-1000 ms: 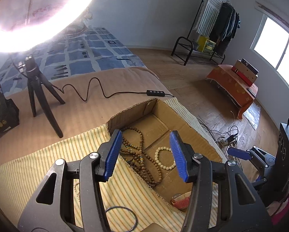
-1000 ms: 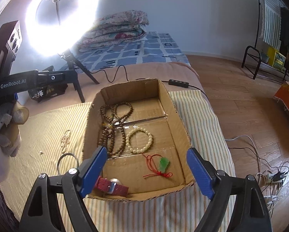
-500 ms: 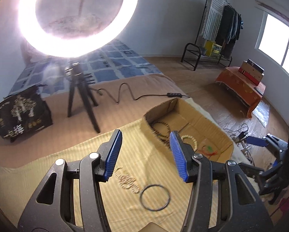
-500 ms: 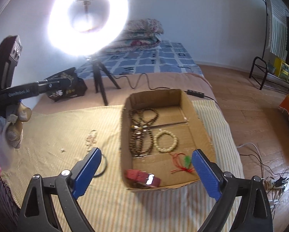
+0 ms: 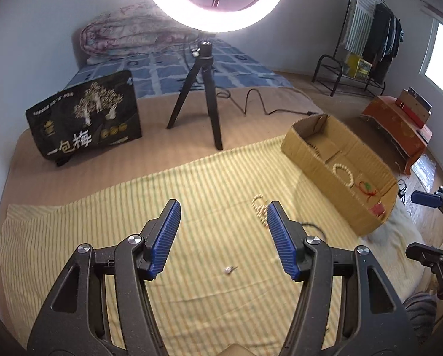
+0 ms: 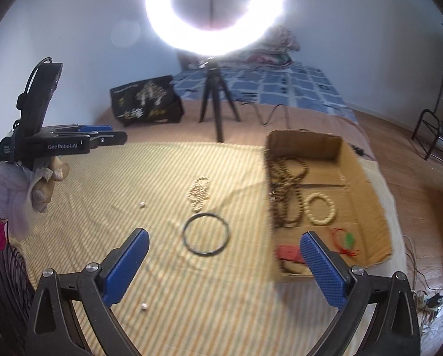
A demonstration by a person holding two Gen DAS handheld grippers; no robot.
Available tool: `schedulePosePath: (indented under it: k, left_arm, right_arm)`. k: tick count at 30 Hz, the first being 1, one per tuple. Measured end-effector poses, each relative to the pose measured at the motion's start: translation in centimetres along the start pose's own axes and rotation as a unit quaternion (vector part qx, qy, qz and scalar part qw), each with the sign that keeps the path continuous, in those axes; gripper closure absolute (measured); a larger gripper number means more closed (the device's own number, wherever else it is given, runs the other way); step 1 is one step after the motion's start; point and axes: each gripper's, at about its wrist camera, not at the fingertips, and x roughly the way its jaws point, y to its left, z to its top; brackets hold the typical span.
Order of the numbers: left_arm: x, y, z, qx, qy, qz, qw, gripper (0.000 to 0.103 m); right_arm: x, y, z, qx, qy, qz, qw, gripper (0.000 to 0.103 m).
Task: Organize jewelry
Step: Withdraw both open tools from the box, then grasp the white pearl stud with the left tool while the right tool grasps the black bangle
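— Both views have swung off the cardboard box [image 6: 363, 175] toward the striped cloth [image 6: 132, 178]; why?

— Loose pieces remain there: black ring [image 6: 206, 234], pale beads [image 6: 198, 193]. Left gripper [image 5: 223, 238] and right gripper [image 6: 224, 267] are opening, both empty.

— Obstacles?

— Tripod [image 6: 217, 101] stands well behind; nothing blocks.

In the left wrist view the left finger [image 5: 282, 244] hides most of the black ring [image 5: 310, 225], the cardboard box [image 5: 316, 151] wall hides the brown beads, and the tiny pale piece [image 5: 229, 270] is too small to name.
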Motion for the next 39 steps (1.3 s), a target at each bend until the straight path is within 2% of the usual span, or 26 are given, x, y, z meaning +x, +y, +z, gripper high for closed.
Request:
schedulePosePath:
  k: [3, 11, 17, 21, 24, 34, 39]
  left_arm:
    - [0.2, 0.6, -1.7, 0.005, 0.009, -0.001, 0.9999, 0.043]
    - [1.9, 0.7, -5.3, 0.003, 0.043, -0.029, 0.9986, 0.066]
    - [3.6, 0.0, -6.8, 0.008, 0.064, -0.047, 0.9968, 0.073]
    - [4.9, -0.3, -7.5, 0.017, 0.072, -0.046, 0.9962, 0.075]
    - [5.8, -0.3, -7.8, 0.021, 0.076, -0.046, 0.9958, 0.08]
    - [8.1, -0.9, -8.4, 0.045, 0.085, -0.03, 0.9949, 0.08]
    - [8.4, -0.7, -8.2, 0.044, 0.084, -0.035, 0.9949, 0.082]
  right_arm:
    - [1.2, 1.3, -0.5, -0.003, 0.007, 0.011, 1.0, 0.0]
    - [5.3, 3.3, -1.7, -0.009, 0.038, 0.017, 0.999, 0.0]
    - [8.2, 3.5, -2.2, 0.0, 0.053, 0.013, 0.999, 0.001]
    - [9.9, 3.5, -2.5, 0.002, 0.06, 0.005, 0.998, 0.002]
    - [11.0, 3.4, -2.9, 0.006, 0.06, -0.001, 0.998, 0.003]
    - [12.4, 3.4, -2.9, -0.008, 0.05, -0.023, 0.998, 0.005]
    - [13.3, 3.5, -2.7, -0.013, 0.058, -0.03, 0.998, 0.007]
